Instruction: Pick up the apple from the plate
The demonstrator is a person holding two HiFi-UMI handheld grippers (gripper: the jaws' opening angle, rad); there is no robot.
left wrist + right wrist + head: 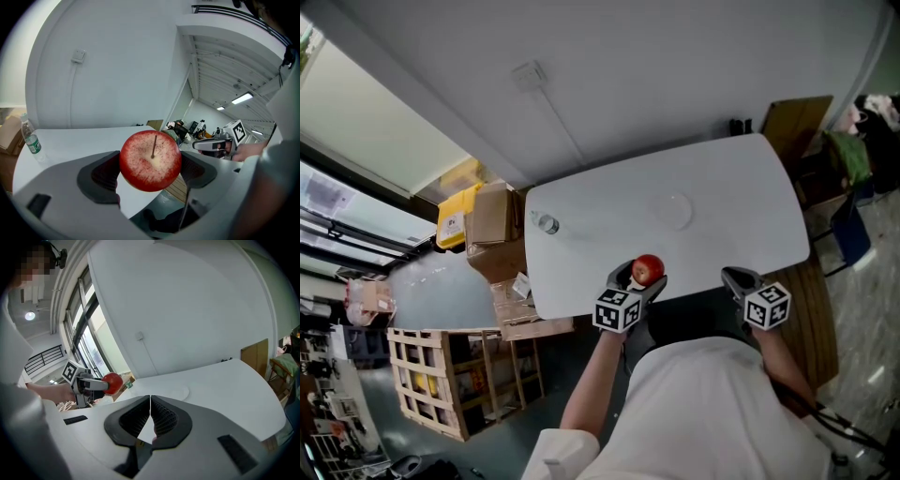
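We have the left gripper (151, 169) clamped on the red apple (151, 161), which is off the plate (672, 209) and held on its near side. Right gripper (150, 420) is pinched closed with nothing in it, near-right of the plate.

The counter (741, 187) is white and has round corners. A flat white plate (673, 208) lies near the middle of it. A small clear water bottle (547, 223) with a green label stands up near the far left corner. The bottle is well apart from the plate.
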